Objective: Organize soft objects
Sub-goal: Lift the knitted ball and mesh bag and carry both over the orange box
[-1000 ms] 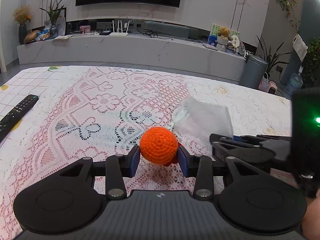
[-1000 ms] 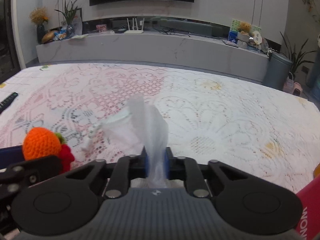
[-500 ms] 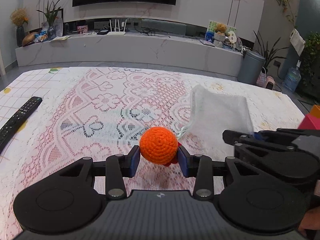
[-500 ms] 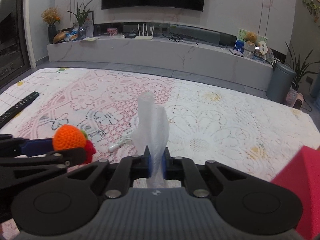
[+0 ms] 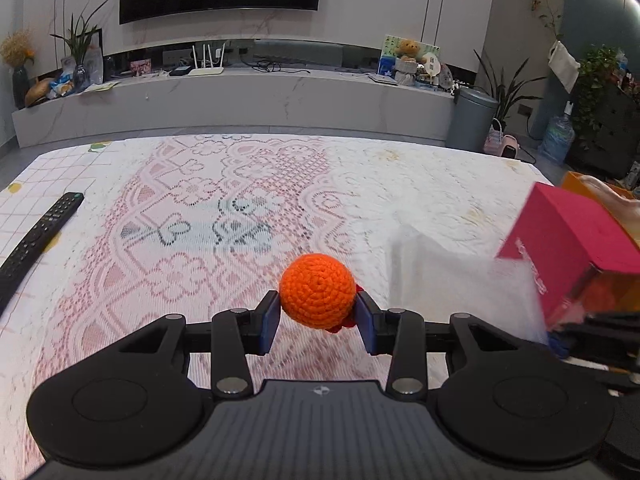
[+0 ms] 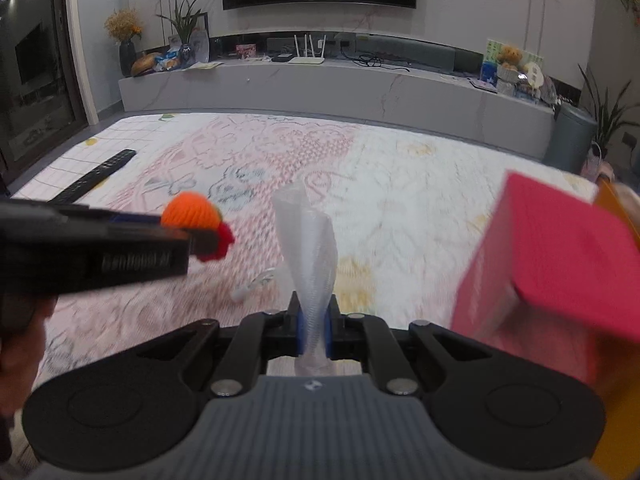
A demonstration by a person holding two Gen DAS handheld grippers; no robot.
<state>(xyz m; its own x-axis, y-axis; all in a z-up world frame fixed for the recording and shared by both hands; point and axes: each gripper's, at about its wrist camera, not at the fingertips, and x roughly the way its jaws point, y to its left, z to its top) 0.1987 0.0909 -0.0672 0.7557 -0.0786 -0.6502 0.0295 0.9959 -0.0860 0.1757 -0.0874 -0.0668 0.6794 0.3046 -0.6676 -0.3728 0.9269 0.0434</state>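
My left gripper (image 5: 316, 320) is shut on an orange crocheted ball (image 5: 317, 290) with a red tuft, held above the lace-covered table (image 5: 240, 208). The ball also shows in the right wrist view (image 6: 191, 211), left of centre. My right gripper (image 6: 315, 336) is shut on a white mesh pouch (image 6: 308, 248), lifted off the table with its drawstring hanging below. The pouch shows at the right in the left wrist view (image 5: 452, 276), blurred.
A pink-red box (image 6: 560, 256) stands at the right, close to the pouch; it also shows in the left wrist view (image 5: 572, 248). A black remote (image 5: 32, 240) lies near the table's left edge. An orange object (image 5: 576, 179) sits behind the box.
Both grippers have risen and moved right, toward the pink-red box. The pouch has been lifted clear of the table. The ball stays gripped.
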